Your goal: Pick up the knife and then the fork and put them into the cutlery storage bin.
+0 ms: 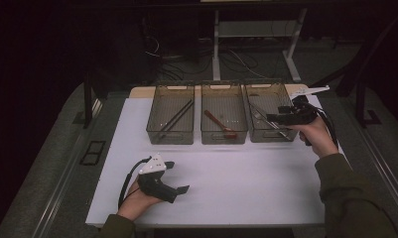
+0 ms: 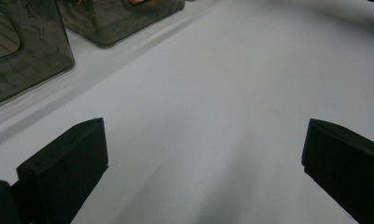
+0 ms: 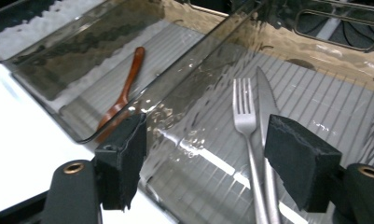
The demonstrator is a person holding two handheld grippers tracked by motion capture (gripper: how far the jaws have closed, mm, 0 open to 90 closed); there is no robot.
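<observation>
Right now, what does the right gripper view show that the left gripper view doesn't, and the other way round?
The right gripper view looks into the bins: a fork and a knife lie side by side in one grey bin, and a brown spoon lies in the neighbouring bin. The right gripper hangs over the bin's near wall, open, nothing between its pads. The left gripper view shows a wide bare stretch of white tabletop between the open jaws of the left gripper, with bins seen from outside at its top left. Both show open black jaws, grey bins and white table.
</observation>
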